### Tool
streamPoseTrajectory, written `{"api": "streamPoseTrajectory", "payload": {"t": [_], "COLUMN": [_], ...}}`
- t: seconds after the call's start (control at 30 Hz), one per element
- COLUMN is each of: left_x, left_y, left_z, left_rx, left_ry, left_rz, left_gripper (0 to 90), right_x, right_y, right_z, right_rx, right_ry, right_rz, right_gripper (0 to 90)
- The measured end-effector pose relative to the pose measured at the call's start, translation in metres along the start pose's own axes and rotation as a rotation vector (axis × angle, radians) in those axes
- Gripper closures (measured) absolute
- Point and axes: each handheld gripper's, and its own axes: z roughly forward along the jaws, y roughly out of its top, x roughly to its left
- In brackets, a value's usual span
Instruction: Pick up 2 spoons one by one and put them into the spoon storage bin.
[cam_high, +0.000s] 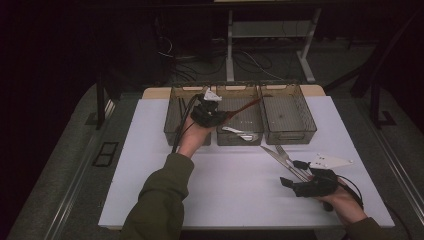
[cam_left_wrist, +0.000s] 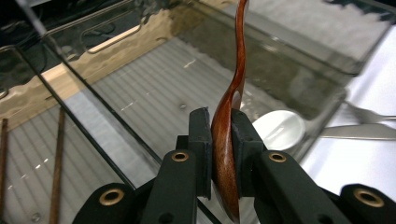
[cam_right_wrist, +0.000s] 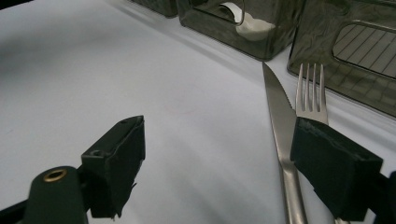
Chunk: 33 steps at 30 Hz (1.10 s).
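Note:
My left gripper (cam_high: 220, 116) hangs over the middle bin (cam_high: 255, 137), shut on a reddish-brown wooden spoon (cam_high: 246, 106). In the left gripper view the pads clamp the spoon's bowl (cam_left_wrist: 226, 154) on edge, and its handle points up and away over the bin. A white spoon (cam_left_wrist: 279, 129) lies on that bin's floor. My right gripper (cam_high: 292, 173) rests near the table's front right, jaws wide open with nothing between them. A steel knife (cam_right_wrist: 279, 116) and fork (cam_right_wrist: 310, 91) lie side by side just beyond its right jaw.
Three smoky see-through bins stand in a row at the back of the white table (cam_high: 225, 185). The left bin (cam_high: 172, 125) holds brown chopsticks (cam_left_wrist: 58, 154). The right bin (cam_high: 290, 117) looks bare. Cables and table legs lie on the dark floor behind.

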Motion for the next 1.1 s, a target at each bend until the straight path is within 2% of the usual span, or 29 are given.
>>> {"api": "streamPoseTrajectory", "payload": {"t": [0.07,0.1,0.2,0.27,0.43,0.57,0.67,0.8,0.93,1.1], "left_x": [-0.001,0.000,0.002,0.001,-0.001,-0.002,-0.003,-0.004,-0.005,-0.004], "left_y": [0.001,0.001,0.002,0.001,0.000,-0.001,-0.001,0.000,0.001,0.000], "left_z": [0.006,0.008,0.014,0.018,0.026,0.030,0.030,0.028,0.024,0.017], "left_rx": [-0.001,0.016,0.043,0.051,0.094,0.103,0.095,0.076,0.038,0.016], "left_ry": [0.019,0.030,0.056,0.052,0.059,0.037,0.039,0.023,-0.007,-0.060], "left_rz": [-0.025,-0.017,-0.033,-0.043,-0.038,-0.039,-0.027,-0.017,-0.023,-0.017], "left_gripper": [79.8,79.8,79.7,79.7,79.7,78.5,71.6,65.9,60.8,54.6], "right_x": [0.000,0.000,0.000,0.000,-0.001,-0.001,-0.001,-0.001,-0.001,-0.001], "right_y": [0.000,0.000,0.000,0.000,0.000,0.000,0.000,0.000,0.000,0.000], "right_z": [0.000,0.000,0.000,0.000,-0.001,-0.001,-0.001,-0.001,-0.001,-0.001], "right_rx": [-0.001,-0.002,-0.001,-0.002,-0.005,-0.005,-0.006,-0.006,-0.006,-0.005], "right_ry": [-0.001,-0.001,-0.002,-0.002,-0.002,-0.001,-0.002,-0.002,-0.003,-0.004], "right_rz": [0.001,0.002,0.001,0.000,-0.003,-0.003,-0.002,-0.003,-0.004,-0.004], "right_gripper": [17.6,17.6,17.6,17.6,17.6,17.6,17.6,17.6,17.6,17.6]}}
